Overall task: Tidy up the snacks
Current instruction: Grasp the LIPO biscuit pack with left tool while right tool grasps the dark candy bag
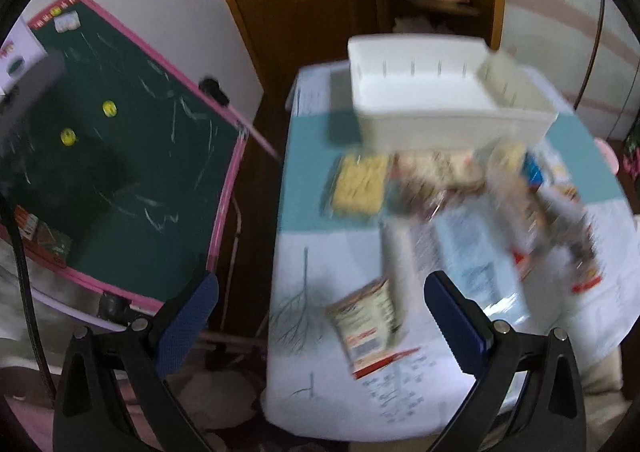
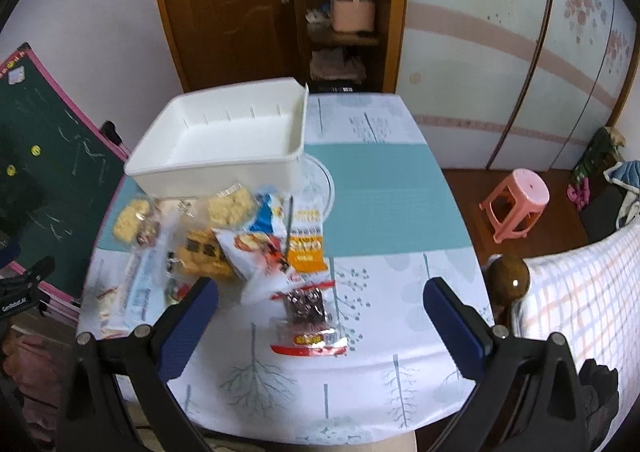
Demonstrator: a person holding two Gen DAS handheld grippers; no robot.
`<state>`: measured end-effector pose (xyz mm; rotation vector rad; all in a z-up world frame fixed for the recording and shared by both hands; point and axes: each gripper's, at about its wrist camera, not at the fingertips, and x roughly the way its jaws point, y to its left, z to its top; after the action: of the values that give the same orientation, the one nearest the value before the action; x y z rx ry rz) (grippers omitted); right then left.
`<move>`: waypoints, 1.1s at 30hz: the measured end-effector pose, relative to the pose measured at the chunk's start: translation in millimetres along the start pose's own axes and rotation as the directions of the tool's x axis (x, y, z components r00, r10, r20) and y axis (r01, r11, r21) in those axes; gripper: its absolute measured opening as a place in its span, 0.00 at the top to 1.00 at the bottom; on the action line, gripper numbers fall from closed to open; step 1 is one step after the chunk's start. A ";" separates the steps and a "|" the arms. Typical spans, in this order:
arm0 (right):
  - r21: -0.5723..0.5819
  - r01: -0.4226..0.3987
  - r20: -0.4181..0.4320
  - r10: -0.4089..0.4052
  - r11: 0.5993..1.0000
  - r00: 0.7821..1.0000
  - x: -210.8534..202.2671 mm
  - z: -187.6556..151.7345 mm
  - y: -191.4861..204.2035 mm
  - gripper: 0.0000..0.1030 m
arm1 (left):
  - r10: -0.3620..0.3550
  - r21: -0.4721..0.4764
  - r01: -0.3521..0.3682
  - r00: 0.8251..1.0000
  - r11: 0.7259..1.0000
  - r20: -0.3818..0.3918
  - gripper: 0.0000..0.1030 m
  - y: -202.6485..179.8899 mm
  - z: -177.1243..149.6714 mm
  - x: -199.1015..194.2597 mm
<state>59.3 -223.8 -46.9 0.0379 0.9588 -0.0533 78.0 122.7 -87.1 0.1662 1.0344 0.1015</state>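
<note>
Both the left gripper (image 1: 320, 316) and right gripper (image 2: 320, 316) are held apart, empty, above scattered snack packets (image 2: 224, 244) before a white rectangular plastic bin (image 2: 224, 139).

My right gripper (image 2: 320, 316) hung above the table (image 2: 400, 211) with its blue-padded fingers (image 2: 188, 328) spread wide and nothing between them. Just ahead lay a dark snack packet (image 2: 306, 316) with red edges, apart from the heap of snack bags (image 2: 224, 244). Behind the heap stood the empty white bin (image 2: 224, 139). A pink stool (image 2: 516, 203) stood on the floor to the right.
</note>
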 end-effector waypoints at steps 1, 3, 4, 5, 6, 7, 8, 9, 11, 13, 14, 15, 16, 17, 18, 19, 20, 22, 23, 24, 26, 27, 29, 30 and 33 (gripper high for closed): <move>0.000 0.008 -0.013 -0.008 1.000 1.000 6.5 -3.0 -1.9 0.01 | 0.002 0.005 -0.002 1.000 1.000 -0.023 0.01 2.5 -5.8 10.2; -0.009 0.015 -0.034 -0.015 1.000 0.999 18.6 -9.2 -4.8 0.01 | 0.008 0.015 -0.008 0.999 1.000 -0.052 0.01 6.2 -17.0 27.9; -0.015 0.023 -0.046 -0.023 1.000 0.999 24.3 -11.5 -5.8 0.01 | 0.017 0.018 -0.015 0.998 1.000 -0.066 0.01 7.6 -21.9 36.3; -0.024 0.032 -0.059 -0.033 0.999 0.998 31.6 -15.5 -7.1 0.02 | 0.026 0.020 -0.024 0.996 1.000 -0.081 0.01 9.7 -27.3 46.4; -0.032 0.035 -0.071 -0.038 0.999 0.997 37.4 -18.2 -7.5 0.03 | 0.030 0.019 -0.029 0.995 0.999 -0.091 0.01 11.3 -30.4 53.3; -0.042 0.040 -0.089 -0.044 0.998 0.995 44.7 -21.6 -7.4 0.06 | 0.035 0.013 -0.034 0.993 0.999 -0.108 0.01 13.4 -34.4 62.0; -0.051 0.042 -0.106 -0.048 0.998 0.993 51.4 -24.0 -6.4 0.09 | 0.039 0.009 -0.038 0.992 0.999 -0.122 0.01 14.7 -37.0 68.3; -0.061 0.041 -0.132 -0.049 0.997 0.990 61.1 -27.7 -5.7 0.11 | 0.040 0.004 -0.040 0.990 0.999 -0.136 0.01 16.4 -39.5 75.4; -0.074 0.036 -0.171 -0.049 0.997 0.984 75.2 -34.5 -4.1 0.13 | 0.044 -0.010 -0.046 0.986 0.999 -0.162 0.01 18.8 -43.4 87.2; -0.082 0.026 -0.206 -0.042 0.996 0.978 88.5 -39.9 -0.9 0.14 | 0.035 -0.030 -0.042 0.982 0.999 -0.187 0.01 20.4 -45.8 97.0; -0.085 0.017 -0.220 -0.035 0.996 0.975 94.5 -41.6 0.7 0.14 | 0.027 -0.039 -0.036 0.980 0.999 -0.197 0.01 20.3 -46.5 101.2; -0.086 0.014 -0.230 -0.033 0.996 0.973 98.5 -42.7 2.1 0.14 | 0.020 -0.047 -0.030 0.978 0.998 -0.208 0.01 19.5 -46.8 105.7; -0.088 0.009 -0.238 -0.030 0.996 0.971 102.8 -43.7 3.7 0.14 | 0.016 -0.051 -0.028 0.976 0.998 -0.217 0.01 17.4 -45.8 107.2; -0.089 0.006 -0.243 -0.027 0.996 0.970 105.3 -44.0 5.0 0.14 | 0.008 -0.055 -0.021 0.975 0.998 -0.223 0.01 15.6 -45.7 109.9; -0.088 0.004 -0.250 -0.026 0.996 0.968 108.8 -44.4 6.2 0.14 | 0.001 -0.058 -0.015 0.974 0.998 -0.225 0.01 13.5 -45.5 113.0; -0.087 0.000 -0.254 -0.023 0.996 0.967 111.3 -44.4 7.2 0.14 | -0.007 -0.061 -0.008 0.973 0.998 -0.230 0.01 10.6 -44.8 115.8; -0.086 -0.005 -0.257 -0.017 0.996 0.966 113.2 -44.4 7.9 0.14 | -0.014 -0.064 -0.001 0.972 0.998 -0.234 0.01 8.5 -43.5 117.7; -0.087 -0.010 -0.264 -0.013 0.996 0.964 117.1 -45.0 9.3 0.14 | -0.035 -0.076 0.017 0.970 0.997 -0.241 0.01 3.6 -41.1 122.3; -0.087 -0.013 -0.267 -0.011 0.996 0.964 118.8 -45.2 9.7 0.14 | -0.045 -0.084 0.025 0.969 0.996 -0.244 0.01 2.8 -39.1 125.3; -0.087 -0.017 -0.269 -0.008 0.996 0.963 120.7 -45.4 10.1 0.14 | -0.059 -0.094 0.037 0.967 0.995 -0.249 0.01 1.0 -37.5 127.1; -0.086 -0.023 -0.276 -0.002 0.996 0.961 125.8 -45.7 10.0 0.14 | -0.085 -0.121 0.054 0.961 0.991 -0.263 0.01 -1.9 -34.5 131.5; -0.084 -0.025 -0.281 0.000 0.996 0.960 128.7 -46.1 9.6 0.14 | -0.097 -0.132 0.063 0.958 0.989 -0.270 0.01 -3.7 -34.9 132.0; -0.078 -0.030 -0.291 0.006 0.997 0.957 134.9 -45.0 8.7 0.14 | -0.122 -0.161 0.076 0.948 0.984 -0.296 0.01 -5.0 -34.5 136.4; -0.073 -0.035 -0.294 0.012 0.997 0.956 137.0 -45.9 7.2 0.14 | -0.133 -0.174 0.083 0.943 0.981 -0.304 0.01 -5.5 -35.1 138.1; -0.064 -0.047 -0.303 0.025 0.997 0.953 144.5 -44.7 5.1 0.14 | -0.173 -0.226 0.099 0.926 0.969 -0.337 0.01 -6.7 -40.7 145.4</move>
<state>106.0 -220.4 -190.9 -0.0018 1.2658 0.0208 116.8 143.2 -231.8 -0.1188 1.3854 0.1135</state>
